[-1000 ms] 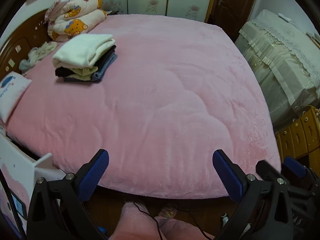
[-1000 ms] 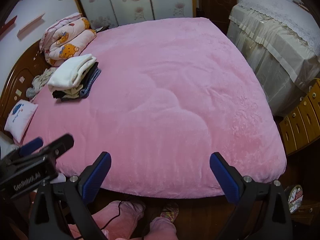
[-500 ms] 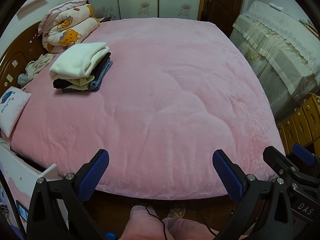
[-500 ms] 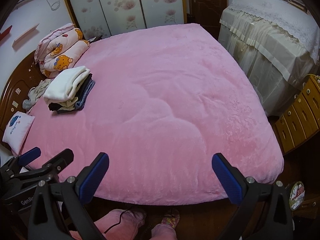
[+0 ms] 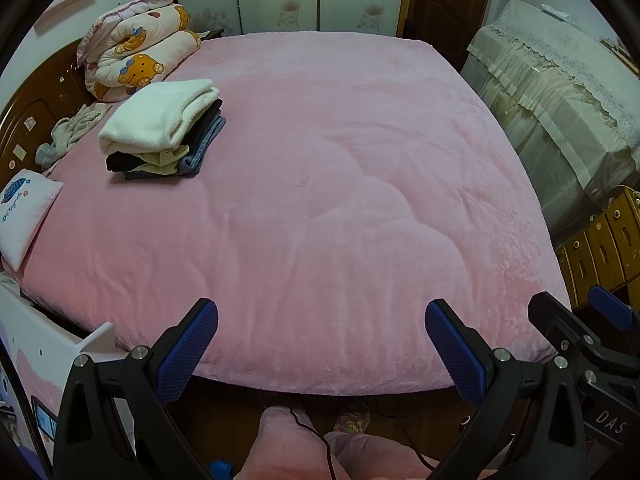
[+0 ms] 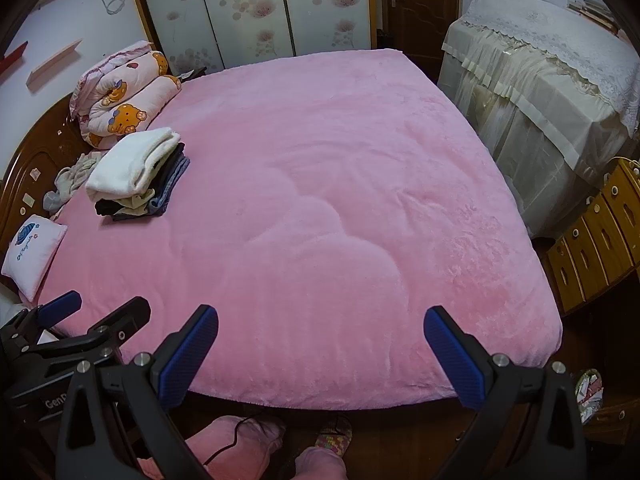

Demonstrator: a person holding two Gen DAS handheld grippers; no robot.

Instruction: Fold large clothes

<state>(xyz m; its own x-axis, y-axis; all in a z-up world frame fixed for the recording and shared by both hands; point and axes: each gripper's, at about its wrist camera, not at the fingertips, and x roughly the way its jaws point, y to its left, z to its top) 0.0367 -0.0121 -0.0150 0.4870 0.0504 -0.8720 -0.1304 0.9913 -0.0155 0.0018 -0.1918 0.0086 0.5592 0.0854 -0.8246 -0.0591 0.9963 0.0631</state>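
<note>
Your stack of folded clothes (image 5: 162, 130), a thick cream-white fleece piece on top of black, pale yellow and blue-grey layers, lies on the plush pink bedspread (image 5: 320, 200) near its headboard end, well apart from both of your grippers. Just beyond the stack, toward the far corner of the bedspread, sits a rolled pink quilt printed with orange cartoon bears (image 5: 136, 56); beside the stack, against the dark carved wooden headboard (image 6: 24, 184), lies a loose crumpled pale garment (image 5: 68, 132), and nearer to you along that same edge rests a small white pillow with a blue emblem (image 6: 34, 254). The wide middle of the bedspread shows only soft creases. You hold the left gripper (image 5: 320, 344) over the near edge of the bedspread with its blue-padded jaws spread wide and nothing between them; the right gripper (image 6: 320, 346) hangs over the same edge, just beside the left one, equally wide apart and with nothing in its grasp. Off the far side of the bedspread from the headboard stands furniture under a cream lace-trimmed cover (image 6: 540, 68), with yellow wooden drawers (image 6: 592, 240) next to it. Past the far end stand wardrobe doors with a pale floral pattern (image 6: 260, 8).
</note>
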